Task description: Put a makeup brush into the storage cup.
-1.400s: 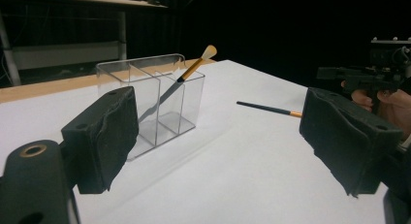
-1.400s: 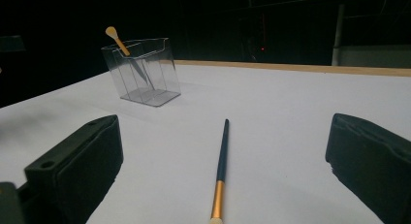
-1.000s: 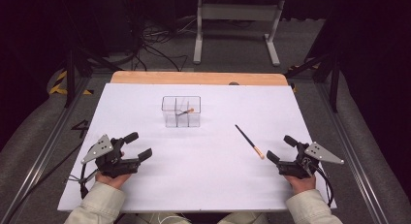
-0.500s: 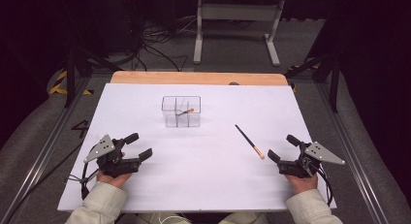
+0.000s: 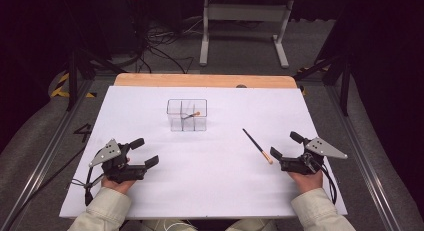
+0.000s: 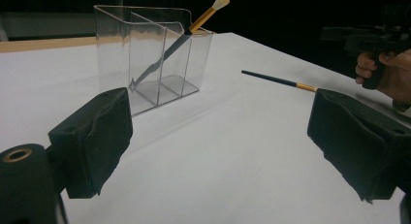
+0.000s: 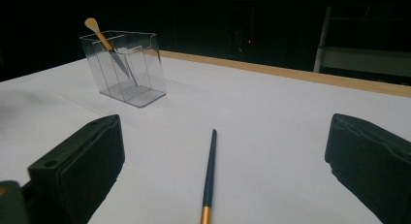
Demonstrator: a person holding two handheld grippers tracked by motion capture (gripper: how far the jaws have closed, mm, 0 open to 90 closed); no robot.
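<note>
On the white table (image 5: 210, 181) a slim brush (image 5: 257, 146) lies flat, with its dark handle pointing away toward the far side and its gold band and pale tip toward the person. It is just in front of the right gripper (image 5: 289, 150), near it but not touching; in the right gripper view the brush (image 7: 209, 178) lies on the table between the two black jaws, which stand wide apart and hold nothing. The left gripper (image 5: 144, 152) rests on the near left part of the table, well apart from the brush. Its jaws have just been opening a little further, and in the left gripper view they stand wide with only bare table between them, so this gripper is also released and empty. Farther back, near the middle of the table, stands a clear plastic holder (image 5: 175, 118) with several compartments. A second brush (image 5: 191, 115) leans tilted inside it, its pale tip rising above the rim; in the left gripper view this second brush (image 6: 206, 14) crosses one of the inner walls, but I cannot tell exactly in which compartment its lower end stands. A wooden edge (image 5: 150, 80) runs along the far side of the table.
</note>
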